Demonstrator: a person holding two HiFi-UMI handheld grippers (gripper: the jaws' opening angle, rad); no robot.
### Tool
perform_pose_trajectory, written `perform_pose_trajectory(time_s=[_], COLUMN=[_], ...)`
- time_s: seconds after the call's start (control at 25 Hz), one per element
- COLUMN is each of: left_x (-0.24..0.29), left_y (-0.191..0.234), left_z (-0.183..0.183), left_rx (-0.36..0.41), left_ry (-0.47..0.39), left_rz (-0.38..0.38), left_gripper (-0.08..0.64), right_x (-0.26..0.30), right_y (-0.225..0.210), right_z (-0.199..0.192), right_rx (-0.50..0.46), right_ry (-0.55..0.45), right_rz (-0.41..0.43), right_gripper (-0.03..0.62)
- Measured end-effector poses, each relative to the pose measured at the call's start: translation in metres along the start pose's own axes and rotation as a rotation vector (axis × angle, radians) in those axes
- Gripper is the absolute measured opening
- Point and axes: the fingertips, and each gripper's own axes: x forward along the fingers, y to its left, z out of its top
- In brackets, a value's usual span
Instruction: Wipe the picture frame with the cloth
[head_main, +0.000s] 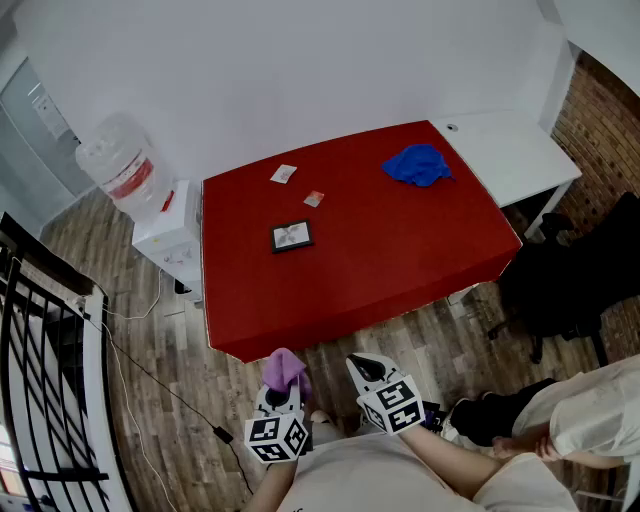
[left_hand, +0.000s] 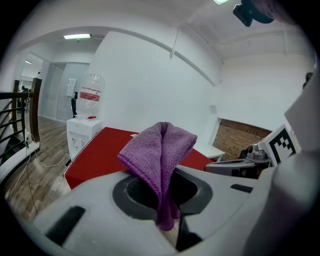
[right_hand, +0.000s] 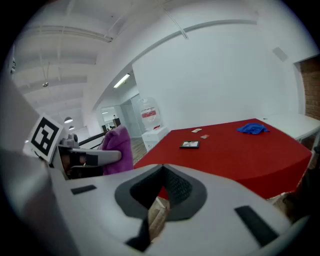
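A small black picture frame (head_main: 291, 236) (right_hand: 190, 144) lies flat on the left half of the red table (head_main: 400, 260). My left gripper (head_main: 282, 394) (left_hand: 167, 200) hangs off the table's near edge, shut on a folded purple cloth (head_main: 284, 368) (left_hand: 159, 152) that sticks up from its jaws. To its right, my right gripper (head_main: 368, 370) (right_hand: 162, 192) is shut with nothing in it. Both are well short of the frame. The purple cloth (right_hand: 117, 150) shows at the left of the right gripper view.
A crumpled blue cloth (head_main: 417, 164) (right_hand: 252, 129) lies at the table's far right, and two small cards (head_main: 283, 173) near the far left. A water dispenser (head_main: 130, 180) stands left of the table, a white desk (head_main: 510, 150) and black chair (head_main: 580, 280) right, a black railing (head_main: 40, 350) far left.
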Motion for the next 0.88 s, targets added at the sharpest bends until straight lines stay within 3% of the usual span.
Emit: perform_pose_trajectory(time_s=[0.48, 0.88], left_x=[0.063, 0.160], left_y=[0.028, 0.098], left_z=[0.017, 0.098], left_rx=[-0.009, 0.041], left_ry=[0.012, 0.010], left_rz=[-0.018, -0.109], left_gripper=[0.063, 0.063], right_x=[0.057, 0.158], right_y=[-0.036, -0.070], right_z=[0.019, 0.095], right_rx=[0.005, 0.015], right_ry=[0.019, -0.015], right_rz=[-0.018, -0.108], right_gripper=[0.005, 0.005])
